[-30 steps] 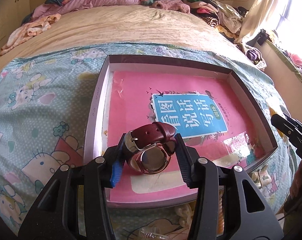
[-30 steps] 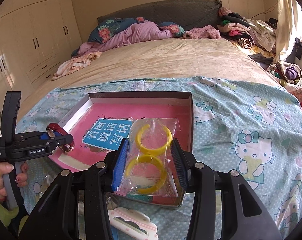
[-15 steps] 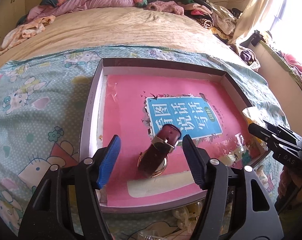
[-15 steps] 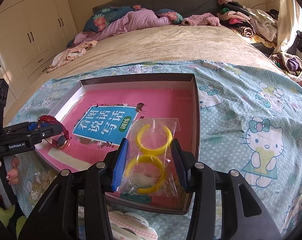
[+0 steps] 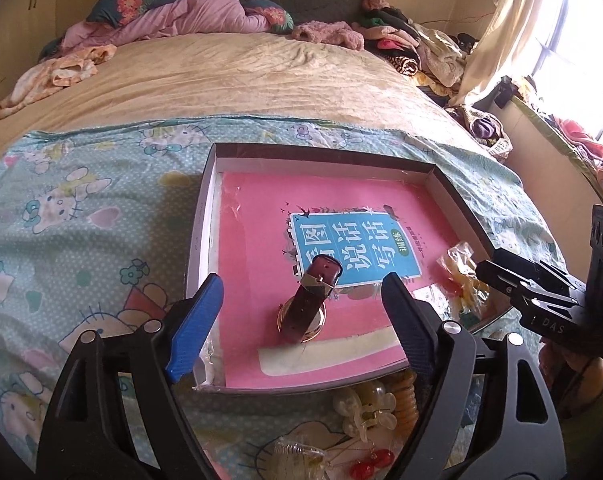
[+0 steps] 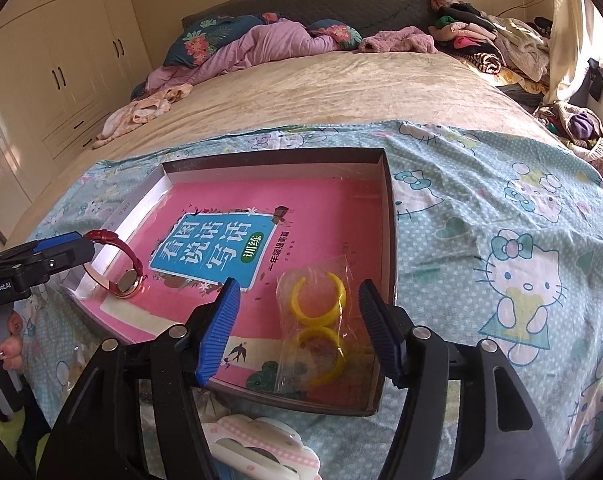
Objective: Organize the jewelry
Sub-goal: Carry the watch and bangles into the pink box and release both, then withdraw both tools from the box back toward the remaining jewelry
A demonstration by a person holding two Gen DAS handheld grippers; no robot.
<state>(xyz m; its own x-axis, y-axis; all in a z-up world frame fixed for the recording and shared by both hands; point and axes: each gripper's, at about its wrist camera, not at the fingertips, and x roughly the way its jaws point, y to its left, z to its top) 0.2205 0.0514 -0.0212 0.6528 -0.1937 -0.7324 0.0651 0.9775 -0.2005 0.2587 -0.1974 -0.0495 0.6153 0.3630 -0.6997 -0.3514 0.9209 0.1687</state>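
Cartoon-cat bedding [image 5: 81, 216] covers the bed under a shallow cardboard tray [image 5: 199, 240] lined with a glossy pink booklet [image 5: 257, 240]. Left view: the left claw [image 5: 301, 312] gapes empty, and the watch [image 5: 307, 308] (burgundy leather strap, round gold case) it pinched a second ago now rests on the booklet. Right view: the right claw [image 6: 299, 328] has also spread wide, its crinkly clear bag of yellow rings [image 6: 315, 320] lying released in the tray's near right corner.

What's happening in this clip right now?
A person with two handheld grippers is sorting jewelry into a shallow box on a bed. The left gripper is open around a red-strapped watch resting in the box. The right gripper is open around a bag of yellow bangles lying there too.
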